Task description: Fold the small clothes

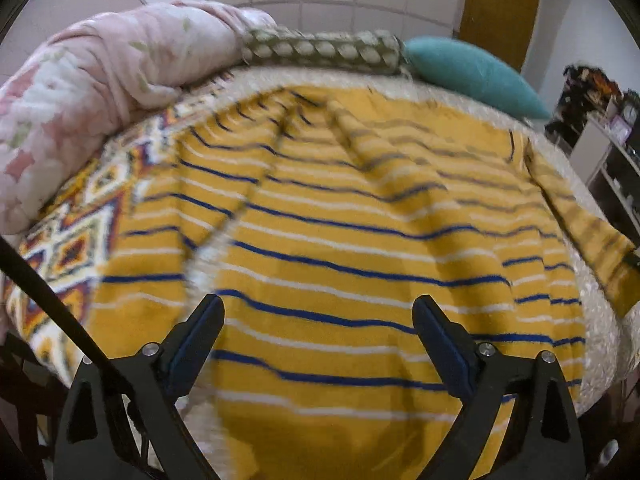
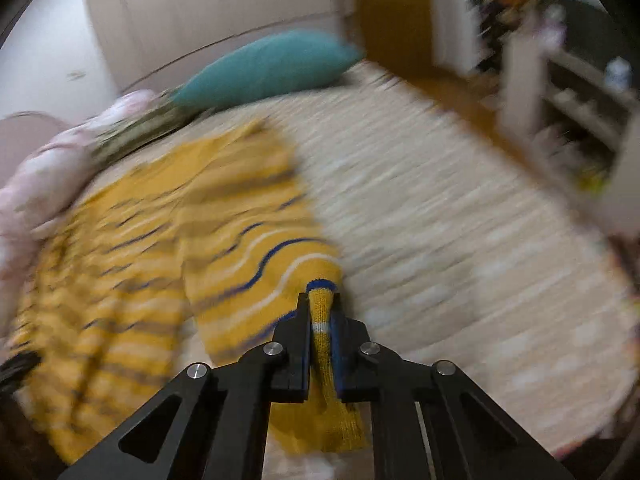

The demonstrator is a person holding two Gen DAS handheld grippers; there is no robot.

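Right tongs (image 2: 320,300) clamped on a fold of the mustard-yellow knit sweater with blue and white stripes (image 1: 340,240), left tongs (image 1: 318,308) wide apart just above it; sweater spread over cream bedspread (image 2: 460,240), teal pillow (image 1: 472,68) behind

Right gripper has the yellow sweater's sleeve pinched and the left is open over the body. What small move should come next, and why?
Probably carry the sleeve in the right gripper leftward across the sweater body. The sleeve is clamped, the body lies spread flat on the bed, and the left gripper hangs open above it, holding nothing.
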